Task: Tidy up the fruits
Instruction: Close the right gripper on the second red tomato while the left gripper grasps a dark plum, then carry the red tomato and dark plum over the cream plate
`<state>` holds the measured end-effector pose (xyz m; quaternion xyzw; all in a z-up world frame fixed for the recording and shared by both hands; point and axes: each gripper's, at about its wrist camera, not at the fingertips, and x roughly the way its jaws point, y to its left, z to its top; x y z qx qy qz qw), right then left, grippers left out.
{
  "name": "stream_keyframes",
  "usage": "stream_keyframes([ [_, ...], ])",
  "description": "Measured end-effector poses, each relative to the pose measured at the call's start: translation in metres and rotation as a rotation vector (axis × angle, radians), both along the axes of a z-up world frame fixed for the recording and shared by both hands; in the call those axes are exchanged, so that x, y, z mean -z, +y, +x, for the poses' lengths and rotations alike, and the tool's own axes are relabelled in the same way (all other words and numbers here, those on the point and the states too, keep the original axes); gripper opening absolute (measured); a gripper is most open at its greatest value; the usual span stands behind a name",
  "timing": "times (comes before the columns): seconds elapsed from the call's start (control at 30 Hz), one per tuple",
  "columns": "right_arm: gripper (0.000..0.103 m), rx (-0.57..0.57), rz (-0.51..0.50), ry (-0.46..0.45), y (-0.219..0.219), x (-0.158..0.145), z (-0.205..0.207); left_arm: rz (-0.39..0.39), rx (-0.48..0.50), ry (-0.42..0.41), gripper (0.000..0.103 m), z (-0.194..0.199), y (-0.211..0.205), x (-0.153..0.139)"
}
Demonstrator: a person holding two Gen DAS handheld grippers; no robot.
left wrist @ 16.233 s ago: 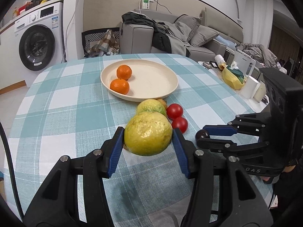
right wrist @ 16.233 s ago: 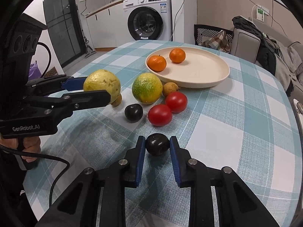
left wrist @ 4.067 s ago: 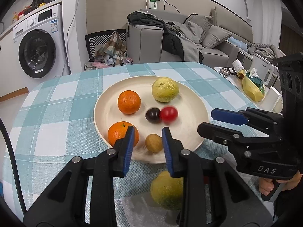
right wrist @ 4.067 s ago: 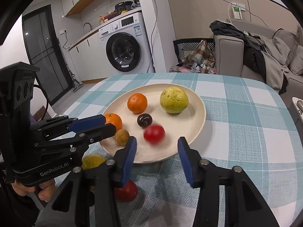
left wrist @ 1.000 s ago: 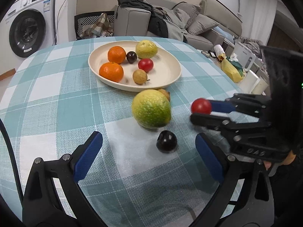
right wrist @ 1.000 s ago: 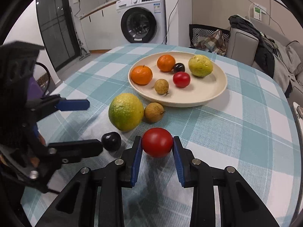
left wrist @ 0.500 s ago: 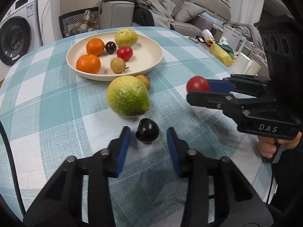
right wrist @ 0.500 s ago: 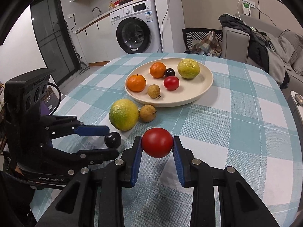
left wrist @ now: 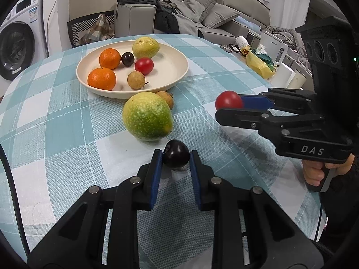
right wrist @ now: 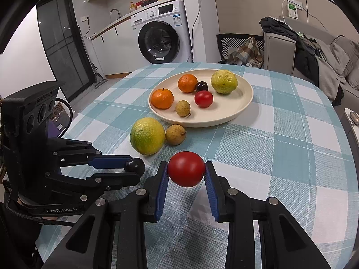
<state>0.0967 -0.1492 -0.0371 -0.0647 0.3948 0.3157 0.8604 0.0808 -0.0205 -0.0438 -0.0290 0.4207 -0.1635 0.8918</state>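
My left gripper [left wrist: 175, 155] is shut on a dark plum [left wrist: 176, 154] low over the checked tablecloth; the same plum [right wrist: 134, 165] shows between its fingers in the right wrist view. My right gripper [right wrist: 186, 168] is shut on a red tomato [right wrist: 186, 168], held just above the table, and that tomato [left wrist: 228, 100] is also in the left wrist view. A cream plate [left wrist: 177, 67] farther back holds two oranges, a dark plum, a red tomato, a yellow-green fruit and a small brown fruit. On the cloth before the plate lie a big green-yellow citrus [left wrist: 147, 116] and a small brown fruit [left wrist: 166, 98].
The round table's right edge [left wrist: 291, 116] is close to the right gripper, with a side stand of bags and boxes [left wrist: 264, 65] beyond. A sofa [left wrist: 197, 20] and a washing machine [right wrist: 161, 40] stand behind the table. A person's hand [left wrist: 316, 172] holds the right gripper's handle.
My left gripper's jaws, wide apart one second ago, have come in on the dark plum and now press it. The right gripper keeps its hold on the tomato.
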Motion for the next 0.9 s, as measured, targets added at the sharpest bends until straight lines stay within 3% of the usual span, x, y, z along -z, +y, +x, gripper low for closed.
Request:
stream_keyframes([
  [0.5,0.033,0.012,0.038,-0.029,-0.002,-0.004,-0.002,-0.032,-0.024,-0.133,0.022,-0.014,0.007,-0.026],
  [0.9,0.033,0.003,0.070,-0.069,-0.001,-0.011,-0.002,-0.021,-0.115,-0.196,0.022,-0.012,0.018,-0.044],
])
